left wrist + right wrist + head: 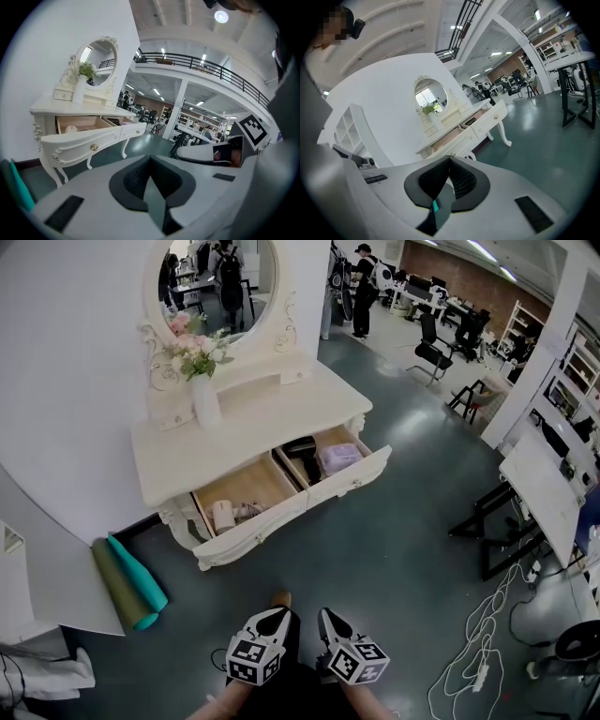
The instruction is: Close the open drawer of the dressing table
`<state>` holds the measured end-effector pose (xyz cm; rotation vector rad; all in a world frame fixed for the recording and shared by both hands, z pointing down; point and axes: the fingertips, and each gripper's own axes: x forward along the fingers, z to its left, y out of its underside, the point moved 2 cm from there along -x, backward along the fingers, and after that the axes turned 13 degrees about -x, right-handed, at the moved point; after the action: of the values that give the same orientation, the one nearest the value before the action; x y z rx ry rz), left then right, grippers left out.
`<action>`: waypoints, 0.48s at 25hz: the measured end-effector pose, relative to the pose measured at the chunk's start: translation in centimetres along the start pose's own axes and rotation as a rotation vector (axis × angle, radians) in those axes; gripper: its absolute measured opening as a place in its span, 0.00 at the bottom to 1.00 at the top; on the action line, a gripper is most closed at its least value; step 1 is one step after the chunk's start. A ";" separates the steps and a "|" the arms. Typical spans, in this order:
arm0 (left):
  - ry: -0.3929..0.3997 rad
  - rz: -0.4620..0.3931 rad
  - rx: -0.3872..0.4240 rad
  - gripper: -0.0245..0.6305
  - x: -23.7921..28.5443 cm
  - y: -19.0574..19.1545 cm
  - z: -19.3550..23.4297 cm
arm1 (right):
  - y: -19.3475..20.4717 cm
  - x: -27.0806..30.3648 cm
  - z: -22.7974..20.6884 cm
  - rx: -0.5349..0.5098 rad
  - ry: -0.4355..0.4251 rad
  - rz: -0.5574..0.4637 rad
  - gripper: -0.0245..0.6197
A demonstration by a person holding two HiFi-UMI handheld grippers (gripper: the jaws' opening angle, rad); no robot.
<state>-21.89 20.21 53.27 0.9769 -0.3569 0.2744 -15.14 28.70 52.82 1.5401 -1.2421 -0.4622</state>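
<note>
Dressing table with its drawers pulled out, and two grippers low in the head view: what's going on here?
A person stands back from the white dressing table, holding the left gripper and the right gripper low in front. Both are shut, hold nothing and touch nothing. The left drawer and the right drawer both stand open with items inside, so the closing has not yet begun.

Big open-plan office or lab hall with a staged bedroom corner. Office chairs point(433, 345), white desks point(546, 486), shelving point(574, 382) and a standing person point(364, 287) at the back. Mezzanine railing point(206, 65) and ceiling lights point(221, 17) overhead. Glossy grey-green floor point(394, 549) with loose cables point(487, 615) and a power strip point(483, 673). Curved white backdrop wall point(66, 381) behind the dressing table point(244, 437).
</note>
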 end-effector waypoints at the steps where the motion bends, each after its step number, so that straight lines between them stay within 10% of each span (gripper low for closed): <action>1: 0.001 0.001 0.000 0.06 0.3 -0.3 0.2 | -0.1 0.4 -0.1 -0.001 -0.001 0.002 0.08; 12: 0.014 0.021 0.011 0.06 5.9 -5.4 2.5 | -3.2 6.5 -3.1 0.018 0.030 0.011 0.08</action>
<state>-14.89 15.58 52.88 0.9820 -0.3533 0.3023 -8.73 24.22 53.09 1.5487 -1.2340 -0.4204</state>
